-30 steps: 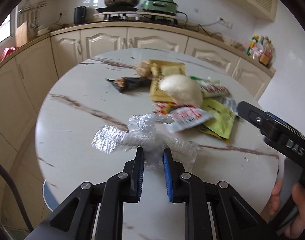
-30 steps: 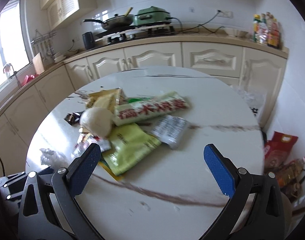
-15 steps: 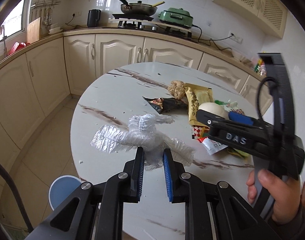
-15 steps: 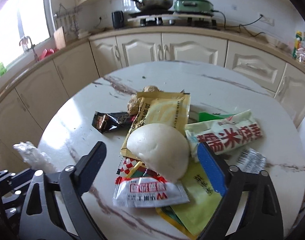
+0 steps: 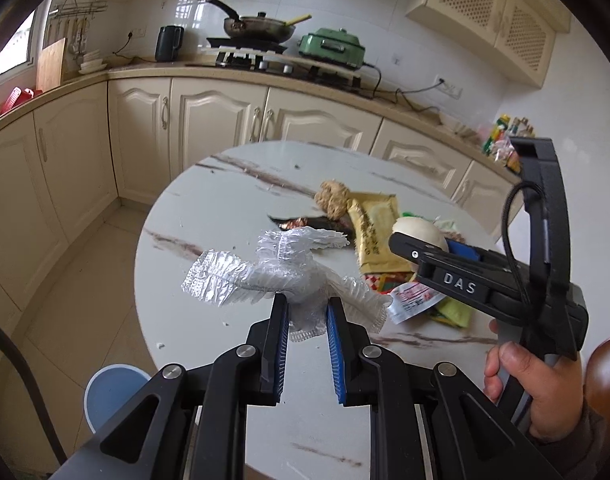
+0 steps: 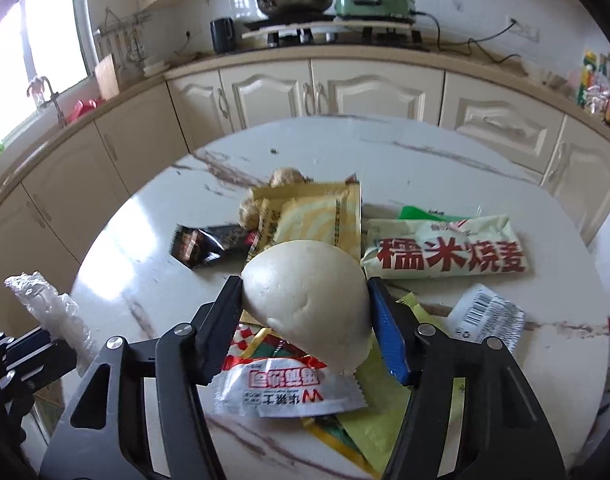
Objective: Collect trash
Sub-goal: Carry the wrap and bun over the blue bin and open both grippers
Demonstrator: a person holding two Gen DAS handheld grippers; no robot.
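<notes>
The left gripper (image 5: 306,312) has its jaws clamped on a crumpled clear plastic wrapper (image 5: 281,276), which is lifted above the near left edge of the round marble bench (image 5: 225,216); the wrapper fans out to both sides of the blue-padded fingers (image 5: 333,344).

The right gripper (image 6: 309,312) sits over the pile of trash in the middle of the bench, and its jaws press on either side of a white steamed bun (image 6: 305,292). The black finger touches the bun's left flank and the blue-padded one its right.

Under the bun lie a white sauce sachet with red print (image 6: 285,392) and a lime-green packet (image 6: 377,412), both toward the near edge. Behind the bun lies a yellow wrapper (image 6: 317,212), with a lumpy brown food scrap (image 6: 281,184) at its far left corner and a dark foil wrapper (image 6: 201,244) to its left. To the right of the bun lies a pale green pack with large red characters (image 6: 445,252), and nearer the right edge a white wrapper with a barcode (image 6: 485,320).

From the left wrist view, the person's right hand (image 5: 533,392) grips the handle of the right gripper, low at the right. A blue bin (image 5: 113,392) stands on the floor beside the bench's near left edge.
</notes>
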